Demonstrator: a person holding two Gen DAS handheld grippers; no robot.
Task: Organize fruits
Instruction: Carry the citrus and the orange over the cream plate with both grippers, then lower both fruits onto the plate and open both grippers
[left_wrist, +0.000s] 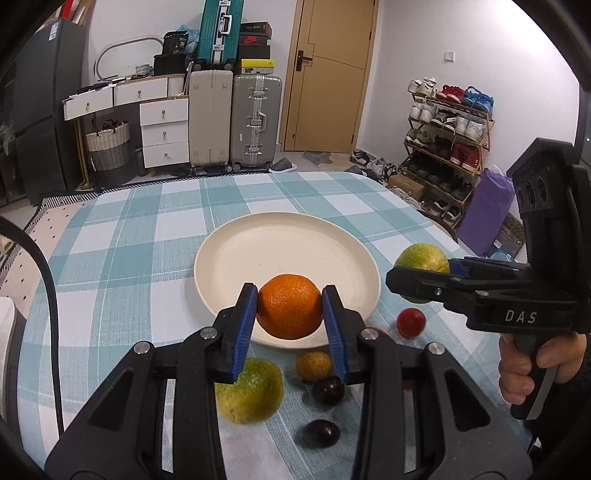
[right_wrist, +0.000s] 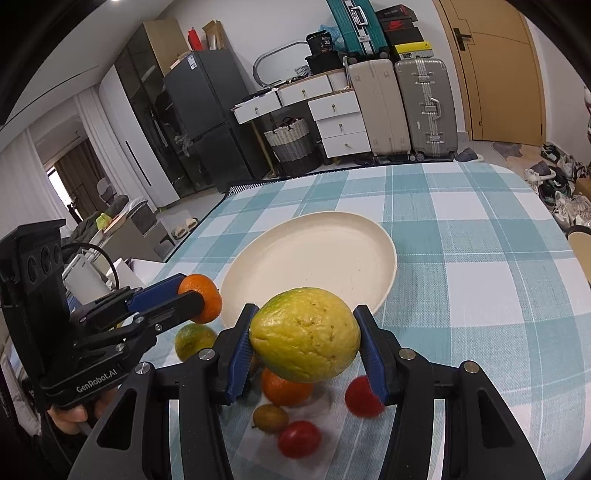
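My left gripper (left_wrist: 290, 312) is shut on an orange (left_wrist: 289, 307) and holds it above the near rim of the cream plate (left_wrist: 258, 254). My right gripper (right_wrist: 304, 338) is shut on a yellow-green citrus fruit (right_wrist: 304, 334), held above the table just right of the plate (right_wrist: 314, 254). The right gripper also shows in the left wrist view (left_wrist: 417, 282), the left one in the right wrist view (right_wrist: 192, 299). Loose fruits lie on the checked cloth below: a green-yellow citrus (left_wrist: 249, 391), a small yellow fruit (left_wrist: 313, 365), two dark plums (left_wrist: 328, 389), a red fruit (left_wrist: 410, 323).
The table carries a teal and white checked cloth (left_wrist: 129, 240). In the right wrist view another orange (right_wrist: 286, 389) and two red fruits (right_wrist: 299, 439) lie under the gripper. Suitcases, drawers, a door and a shoe rack stand beyond the table.
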